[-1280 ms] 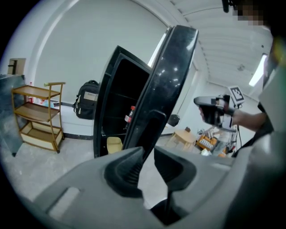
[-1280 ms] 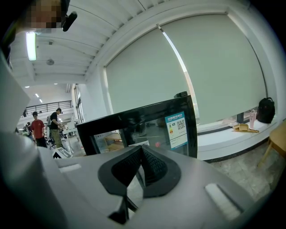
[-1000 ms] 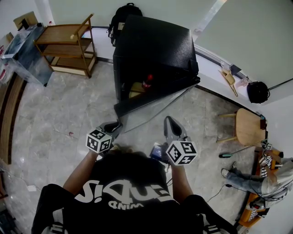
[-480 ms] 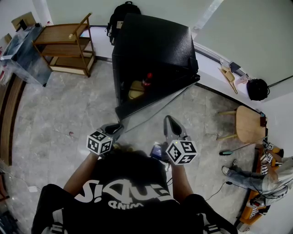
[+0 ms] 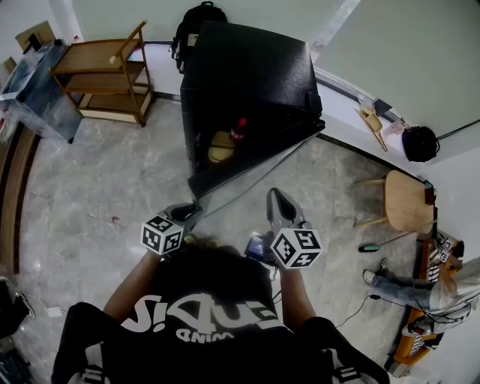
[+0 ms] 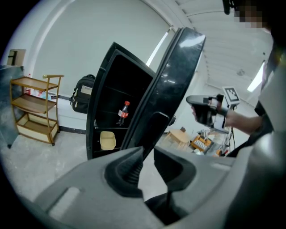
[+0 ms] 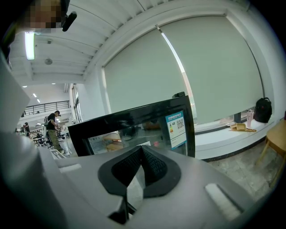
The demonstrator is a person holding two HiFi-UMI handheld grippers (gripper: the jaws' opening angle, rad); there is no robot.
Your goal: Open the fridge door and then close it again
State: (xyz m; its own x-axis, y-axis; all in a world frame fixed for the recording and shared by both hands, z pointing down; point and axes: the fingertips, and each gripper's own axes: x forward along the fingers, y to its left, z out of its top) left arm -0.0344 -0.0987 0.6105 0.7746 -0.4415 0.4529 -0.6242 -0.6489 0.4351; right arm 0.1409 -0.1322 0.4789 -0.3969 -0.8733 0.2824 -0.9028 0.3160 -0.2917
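Observation:
The black fridge [image 5: 247, 67] stands ahead with its door [image 5: 255, 161] swung partly out towards me. Inside I see a red-capped bottle [image 6: 123, 112] and a yellow container [image 6: 107, 140]. My left gripper [image 5: 191, 210] is at the door's free edge. In the left gripper view that dark edge [image 6: 174, 76] runs down between its fingertips, and the left gripper [image 6: 147, 150] is shut on it. My right gripper [image 5: 276, 196] hovers in front of the door's outer face [image 7: 134, 123], near a blue sticker [image 7: 175, 129]. The right gripper [image 7: 142, 148] is shut with nothing in it.
A wooden shelf cart [image 5: 105, 75] stands left of the fridge and a black backpack [image 5: 191, 22] behind it. A round wooden stool [image 5: 405, 206] is at the right. A person [image 5: 420, 289] sits on the floor further right. A white ledge [image 5: 352, 112] runs along the wall.
The door has swung a little wider, so more of the yellow container and the bottle shows. Both grippers have barely moved.

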